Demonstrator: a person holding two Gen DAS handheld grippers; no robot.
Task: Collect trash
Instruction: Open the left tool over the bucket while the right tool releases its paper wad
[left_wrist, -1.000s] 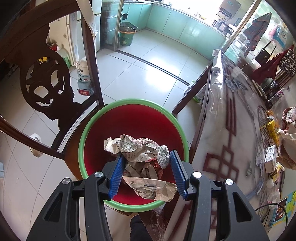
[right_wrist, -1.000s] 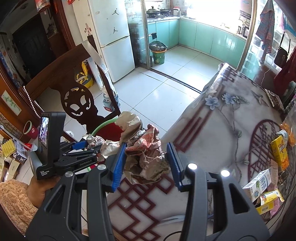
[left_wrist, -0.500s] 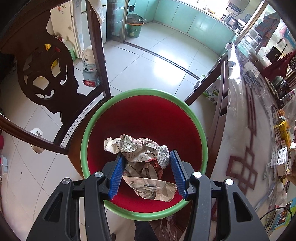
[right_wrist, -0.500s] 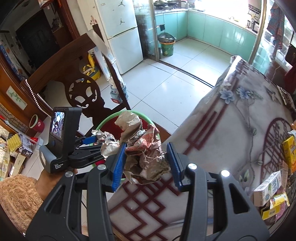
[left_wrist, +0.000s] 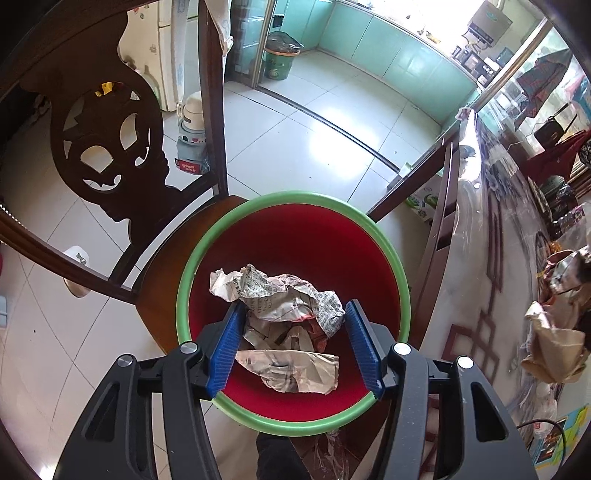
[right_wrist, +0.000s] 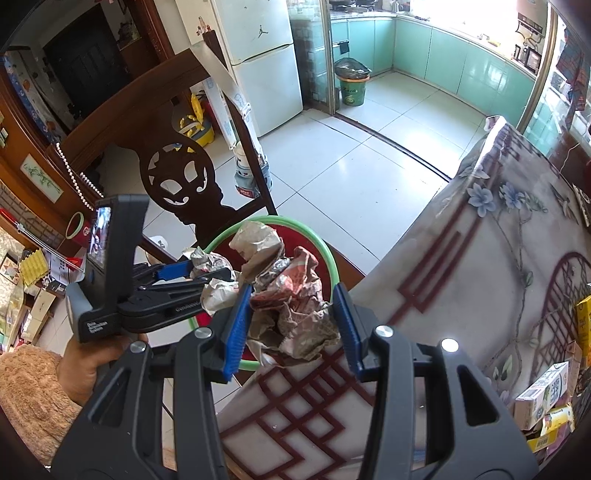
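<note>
1. A crumpled newspaper wad hangs between the blue pads of the left gripper, directly above the red inside of a green-rimmed basin. The jaws are opening; the left pad touches the paper, while at the right pad I cannot tell whether it presses or has just let go.
2. A second wad, brown and reddish crumpled paper, sits clamped between the pads of the right gripper, which are closed against both its sides. It hangs over the table's edge, just beside the basin's near rim.
3. The basin stands on the seat of a dark carved wooden chair, drawn up beside the table.
4. The table carries a pale cloth with dark red lattice lines and blue flowers under a clear cover.
5. In the right wrist view a hand with a fuzzy tan sleeve grips the left gripper's handle.
6. Small cartons lie at the table's far right.
7. Beyond, on the white tiled floor, stand a fridge and a green bin.
</note>
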